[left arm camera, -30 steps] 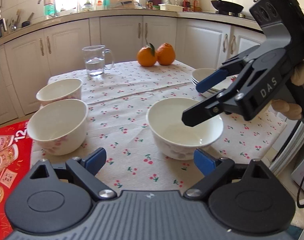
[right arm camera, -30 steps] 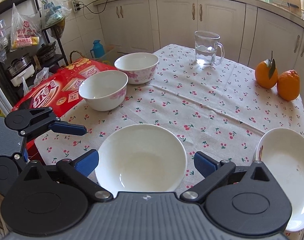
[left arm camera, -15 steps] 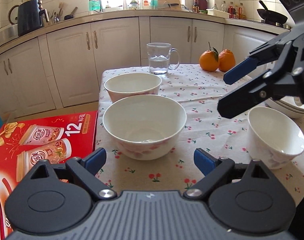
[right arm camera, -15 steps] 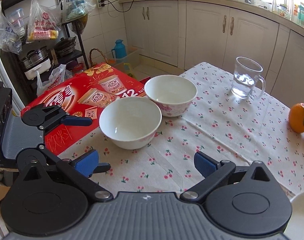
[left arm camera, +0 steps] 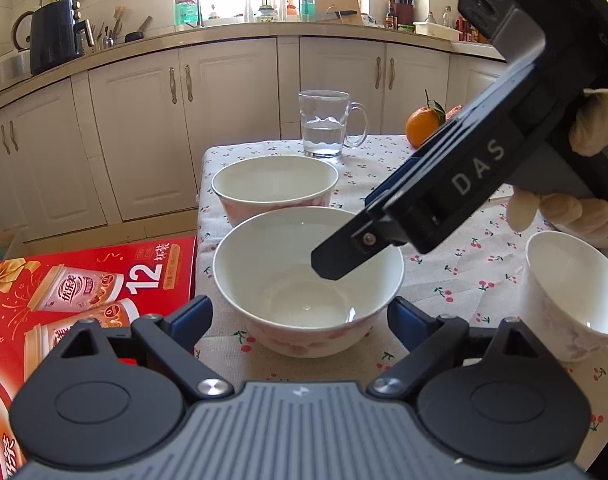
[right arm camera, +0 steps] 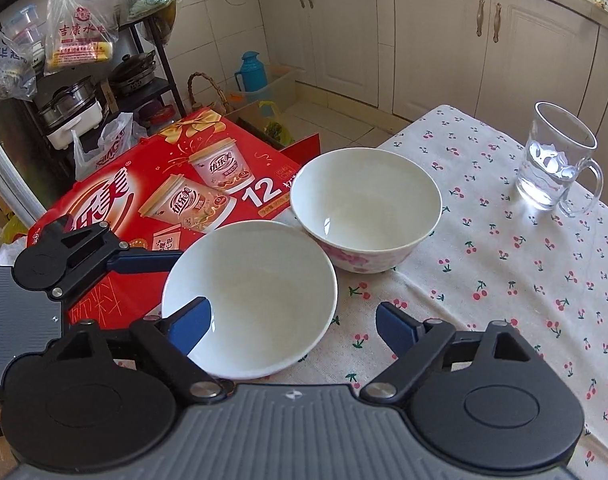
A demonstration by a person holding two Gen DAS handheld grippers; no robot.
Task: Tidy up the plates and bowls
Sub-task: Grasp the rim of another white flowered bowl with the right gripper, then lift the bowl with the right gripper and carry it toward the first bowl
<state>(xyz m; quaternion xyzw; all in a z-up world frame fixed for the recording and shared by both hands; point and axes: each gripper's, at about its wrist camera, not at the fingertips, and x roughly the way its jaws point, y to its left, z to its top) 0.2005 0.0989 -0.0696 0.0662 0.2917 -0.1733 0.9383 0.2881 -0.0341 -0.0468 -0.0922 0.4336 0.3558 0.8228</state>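
1. Lower middle of the left wrist view: near bowl point(left arm camera: 308, 280), white with pink flowers, upright on the cherry-print tablecloth point(left arm camera: 475, 276) close to the table's left edge.
2. Left gripper point(left arm camera: 300, 318) at the bottom of that view, jaws wide apart, 1 blue pad either side of the near bowl's base; contact not clear, no visible squeeze.
3. Directly behind it, toward frame centre: second bowl point(left arm camera: 274, 184), same pattern, just beside the near bowl; touching or not, cannot tell.
4. Right edge of the left view: third bowl point(left arm camera: 571, 292), tilted in the fisheye, well apart from the other 2.
5. Right gripper point(left arm camera: 343, 256) entering from the upper right of the left view, held by a gloved hand point(left arm camera: 575, 208), tip hanging over the near bowl's right rim.
6. In the right wrist view: right gripper point(right arm camera: 292, 326) at the bottom, jaws closing yet clearly apart; left blue pad inside the near bowl point(right arm camera: 250, 292), right pad outside over the cloth, bowl wall between them, no pinch seen.
7. Middle of the right view: second bowl point(right arm camera: 365, 208), beyond the near one.
8. Left edge of the right view: left gripper point(right arm camera: 156, 258) reaching toward the near bowl's far rim from over the red drinks box point(right arm camera: 144, 196).
9. Right side of the right view: glass mug point(right arm camera: 555, 168) with some water, well apart from the bowls.
10. Upper right of the left view, partly hidden behind the right gripper: 2 oranges point(left arm camera: 421, 128).
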